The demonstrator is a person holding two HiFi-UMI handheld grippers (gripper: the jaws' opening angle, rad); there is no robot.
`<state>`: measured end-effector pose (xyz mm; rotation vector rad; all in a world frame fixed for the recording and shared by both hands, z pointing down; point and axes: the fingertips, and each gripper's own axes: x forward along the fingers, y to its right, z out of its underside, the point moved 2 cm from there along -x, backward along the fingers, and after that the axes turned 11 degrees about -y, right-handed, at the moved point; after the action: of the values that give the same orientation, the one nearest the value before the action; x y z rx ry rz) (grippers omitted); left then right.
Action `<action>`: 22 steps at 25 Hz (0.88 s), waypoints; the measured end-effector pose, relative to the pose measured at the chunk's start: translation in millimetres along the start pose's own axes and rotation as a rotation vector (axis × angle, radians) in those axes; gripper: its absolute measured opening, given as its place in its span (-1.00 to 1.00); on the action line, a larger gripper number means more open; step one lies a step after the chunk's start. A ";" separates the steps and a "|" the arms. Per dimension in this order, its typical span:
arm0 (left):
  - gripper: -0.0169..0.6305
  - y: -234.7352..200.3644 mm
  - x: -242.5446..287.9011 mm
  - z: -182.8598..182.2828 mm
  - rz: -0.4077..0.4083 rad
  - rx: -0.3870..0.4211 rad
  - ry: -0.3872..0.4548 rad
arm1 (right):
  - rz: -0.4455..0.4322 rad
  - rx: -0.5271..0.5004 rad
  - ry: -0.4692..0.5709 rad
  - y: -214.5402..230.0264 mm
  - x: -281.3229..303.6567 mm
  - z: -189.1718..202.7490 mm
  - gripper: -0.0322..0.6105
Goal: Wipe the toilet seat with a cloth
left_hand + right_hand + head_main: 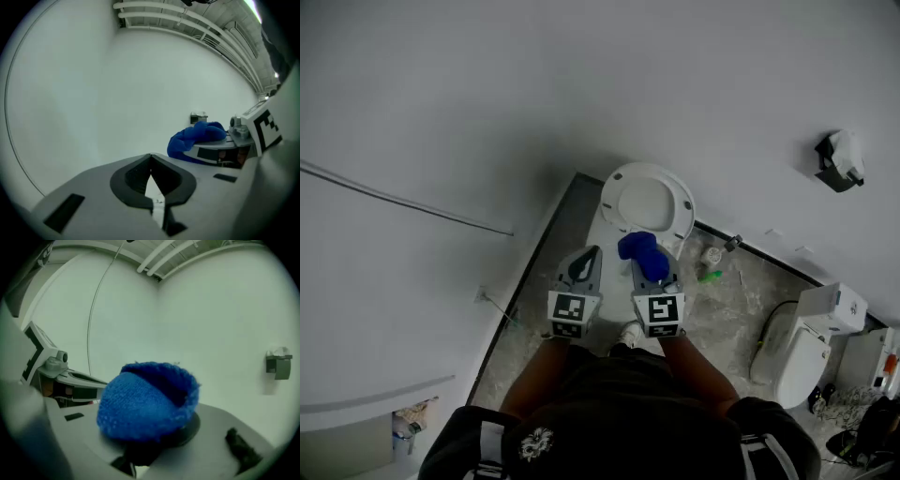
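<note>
A white toilet with its oval seat (649,202) stands in the corner ahead of me. My right gripper (651,255) is shut on a bunched blue cloth (641,253), held in the air just in front of the seat's near rim. That cloth (147,400) fills the middle of the right gripper view and hides the jaws. My left gripper (584,265) hangs beside it to the left, shut, with nothing between its dark pads (151,180). In the left gripper view the blue cloth (194,138) shows at the right, on the other gripper.
White walls close in on the left and behind the toilet. A wall-mounted holder (839,159) hangs at the right. A green object (710,277) and a small white container (712,254) lie on the speckled floor (727,314). A second white toilet unit (811,342) stands at the far right.
</note>
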<state>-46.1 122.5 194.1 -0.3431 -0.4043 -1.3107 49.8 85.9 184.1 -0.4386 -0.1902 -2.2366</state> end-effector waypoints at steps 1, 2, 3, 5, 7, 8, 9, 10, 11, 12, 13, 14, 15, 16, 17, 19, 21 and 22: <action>-0.92 -3.3 3.5 -2.2 -0.006 0.010 -0.001 | 0.001 -0.010 -0.009 2.3 5.2 3.9 -0.60; -0.92 -6.0 7.6 -4.1 -0.009 0.016 -0.004 | 0.003 -0.020 -0.019 5.2 10.3 7.5 -0.60; -0.91 -7.7 12.6 -5.5 -0.009 0.018 -0.008 | 0.006 -0.029 -0.031 9.5 15.3 10.9 -0.60; -0.92 -9.2 27.5 -7.6 0.003 0.013 -0.017 | 0.020 -0.029 -0.053 23.3 26.0 13.7 -0.60; -0.92 -15.7 46.2 -10.8 0.016 0.013 -0.027 | 0.040 -0.017 -0.068 38.6 41.2 12.0 -0.60; -0.92 -20.8 55.4 -12.1 0.026 0.017 -0.031 | 0.052 -0.023 -0.077 44.8 50.8 12.7 -0.60; -0.92 -25.8 64.8 -12.4 0.041 0.017 -0.035 | 0.065 -0.030 -0.089 50.0 60.9 14.6 -0.60; -0.92 -30.5 74.4 -13.1 0.061 0.016 -0.037 | 0.078 -0.031 -0.105 54.7 70.9 16.8 -0.60; -0.92 -35.3 84.1 -15.4 0.081 0.015 -0.038 | 0.091 -0.025 -0.123 58.8 80.8 18.6 -0.60; -0.92 -40.5 93.6 -19.3 0.101 0.012 -0.039 | 0.102 -0.012 -0.142 62.2 90.7 20.0 -0.60; -0.92 -46.0 103.1 -23.7 0.120 0.008 -0.041 | 0.112 0.002 -0.159 64.7 100.5 21.3 -0.60; -0.92 -51.7 112.8 -27.4 0.137 0.007 -0.044 | 0.121 0.015 -0.174 66.7 110.4 23.0 -0.60; -0.92 -57.1 123.3 -29.6 0.154 0.010 -0.049 | 0.131 0.027 -0.187 68.7 120.5 25.5 -0.60; -0.92 -61.6 134.5 -30.1 0.173 0.018 -0.057 | 0.143 0.039 -0.199 71.3 130.7 28.8 -0.60; -0.92 -65.0 145.8 -28.8 0.193 0.026 -0.067 | 0.156 0.051 -0.213 74.6 140.8 32.6 -0.60; -0.92 -69.8 167.0 -21.9 0.234 0.032 -0.093 | 0.185 0.072 -0.250 81.3 159.2 40.8 -0.60; -0.92 -74.7 185.4 -11.7 0.275 0.018 -0.122 | 0.214 0.092 -0.291 86.4 176.6 49.8 -0.60; -0.92 -76.7 193.4 -6.1 0.295 0.012 -0.138 | 0.228 0.104 -0.311 88.7 184.9 55.6 -0.60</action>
<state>-80.4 -63.5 281.3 -0.4665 -0.4581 -0.9993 21.2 -87.3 303.9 -0.7140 -0.3964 -1.9182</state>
